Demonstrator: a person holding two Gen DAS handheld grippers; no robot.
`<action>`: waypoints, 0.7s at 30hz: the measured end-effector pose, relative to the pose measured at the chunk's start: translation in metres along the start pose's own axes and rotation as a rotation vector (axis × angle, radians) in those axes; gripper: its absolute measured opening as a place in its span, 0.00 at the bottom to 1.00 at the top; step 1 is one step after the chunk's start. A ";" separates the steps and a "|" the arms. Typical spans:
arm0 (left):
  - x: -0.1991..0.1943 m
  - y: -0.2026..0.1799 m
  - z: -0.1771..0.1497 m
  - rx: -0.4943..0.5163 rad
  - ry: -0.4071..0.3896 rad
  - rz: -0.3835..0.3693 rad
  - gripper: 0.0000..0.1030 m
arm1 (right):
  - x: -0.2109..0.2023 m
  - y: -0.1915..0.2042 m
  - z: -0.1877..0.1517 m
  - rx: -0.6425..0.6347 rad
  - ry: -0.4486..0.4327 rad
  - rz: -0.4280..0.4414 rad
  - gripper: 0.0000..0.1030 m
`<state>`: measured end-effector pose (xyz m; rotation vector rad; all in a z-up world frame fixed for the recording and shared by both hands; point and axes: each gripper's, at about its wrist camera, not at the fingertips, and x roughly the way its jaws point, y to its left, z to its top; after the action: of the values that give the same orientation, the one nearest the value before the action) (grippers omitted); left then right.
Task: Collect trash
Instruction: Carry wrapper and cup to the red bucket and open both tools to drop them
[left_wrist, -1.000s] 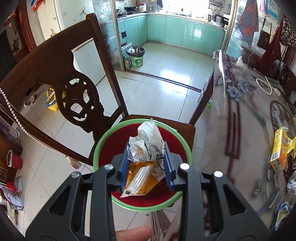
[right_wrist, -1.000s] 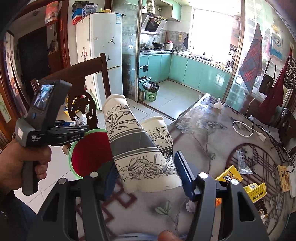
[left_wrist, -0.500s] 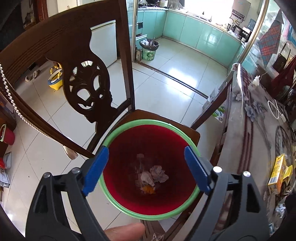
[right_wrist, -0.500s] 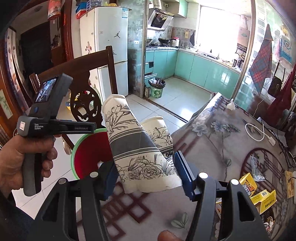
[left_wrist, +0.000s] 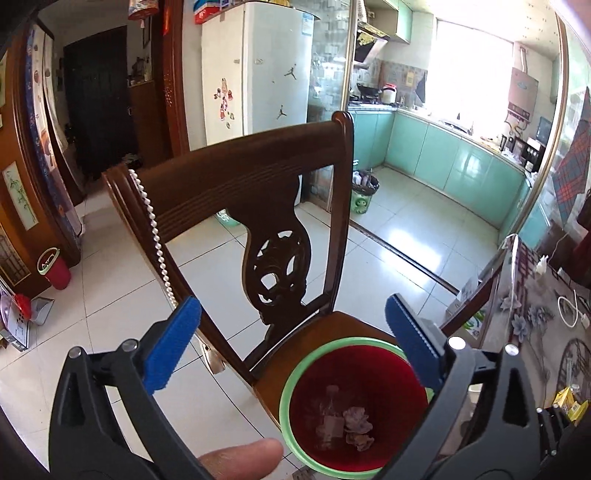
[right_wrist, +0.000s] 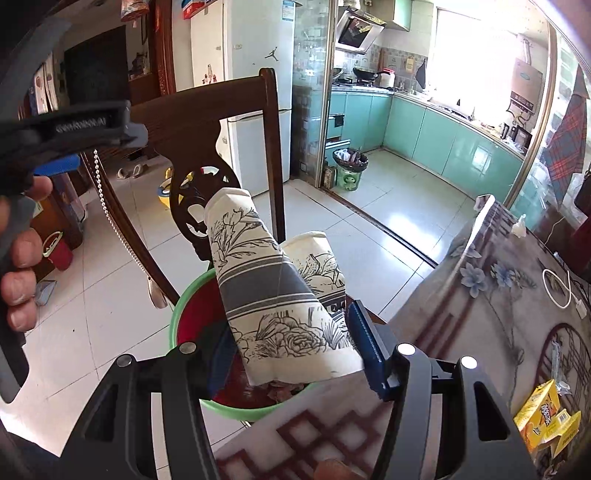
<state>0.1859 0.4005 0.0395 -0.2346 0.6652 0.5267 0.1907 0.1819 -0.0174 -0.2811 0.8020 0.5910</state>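
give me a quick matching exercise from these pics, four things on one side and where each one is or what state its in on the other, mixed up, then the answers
Things
1. left tongs
2. right tongs
3. red bin
4. yellow boxes

Places or states
A. lying on the patterned table
B. standing on the wooden chair seat, crumpled trash at its bottom
C. open, nothing between the blue pads
D. shut on a flower-printed paper cup, over the bin

Pairs: 1-C, 2-D, 3-B, 4-A

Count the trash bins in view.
3: red bin on the chair seat, small red bin on the floor at left, green bin at kitchen doorway; others may be hidden.
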 end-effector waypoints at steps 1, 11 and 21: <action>-0.002 0.002 0.001 -0.008 -0.006 0.005 0.95 | 0.007 0.005 0.002 -0.009 0.005 0.003 0.55; -0.004 0.022 0.006 -0.075 -0.017 0.012 0.95 | 0.061 0.031 0.003 -0.059 0.083 -0.001 0.57; -0.009 0.020 0.007 -0.075 -0.033 0.011 0.95 | 0.041 0.026 0.004 -0.058 0.042 -0.018 0.89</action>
<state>0.1726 0.4167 0.0503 -0.2921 0.6157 0.5651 0.2001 0.2203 -0.0451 -0.3545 0.8226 0.5939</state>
